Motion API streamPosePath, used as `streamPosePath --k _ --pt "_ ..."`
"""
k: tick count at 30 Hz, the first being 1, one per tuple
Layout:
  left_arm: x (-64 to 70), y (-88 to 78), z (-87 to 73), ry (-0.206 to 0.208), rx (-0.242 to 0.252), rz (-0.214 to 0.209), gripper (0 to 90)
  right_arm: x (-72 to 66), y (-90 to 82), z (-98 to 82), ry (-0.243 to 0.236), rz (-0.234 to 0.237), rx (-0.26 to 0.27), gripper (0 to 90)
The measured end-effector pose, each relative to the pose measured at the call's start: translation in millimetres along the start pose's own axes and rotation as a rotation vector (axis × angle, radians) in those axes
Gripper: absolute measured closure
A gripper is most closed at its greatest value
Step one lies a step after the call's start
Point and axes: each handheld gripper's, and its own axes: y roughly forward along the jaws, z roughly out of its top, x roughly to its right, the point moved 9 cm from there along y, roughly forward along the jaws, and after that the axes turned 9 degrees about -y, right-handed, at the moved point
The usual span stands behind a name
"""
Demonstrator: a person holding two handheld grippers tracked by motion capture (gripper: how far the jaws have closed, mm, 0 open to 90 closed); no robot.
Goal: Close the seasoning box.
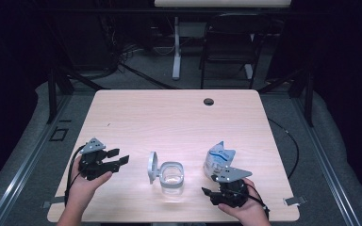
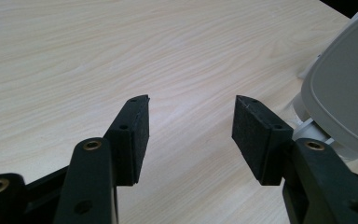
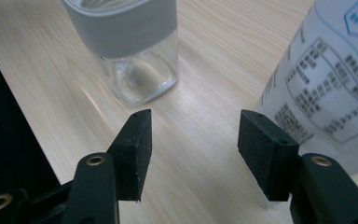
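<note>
The right gripper [image 3: 193, 140] had its jaws spread with bare wood between them; the white pouch [image 3: 328, 88] stood just beside its right-hand pad, upright, long axis vertical, so this hand was much the nearer to it; the clear jar [image 3: 130, 46] stood ahead to the other side. The left gripper [image 2: 191, 135] was likewise spread and empty, the jar's flipped-up lid [image 2: 345, 93] at its right. One pouch, one jar [image 1: 172, 176], two grippers on the table [image 1: 179, 113].

jar [image 1: 172, 176] mid-table | lid [image 1: 152, 166] at its left | bag [image 1: 218, 160] right
</note>
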Motion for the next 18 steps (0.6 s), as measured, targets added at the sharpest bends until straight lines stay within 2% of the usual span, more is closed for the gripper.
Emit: streamPosePath --k 11,18 --pt "-0.3 0.7 -1.0 0.000 -0.005 0.002 47.0 15.1 -8.8 -21.3 0.063 -0.055 -0.008 44.8" --pt "-1.2 0.0 -0.6 -0.008 0.000 0.001 47.1 24.2 -10.2 -33.7 0.086 -0.084 -0.042 44.8"
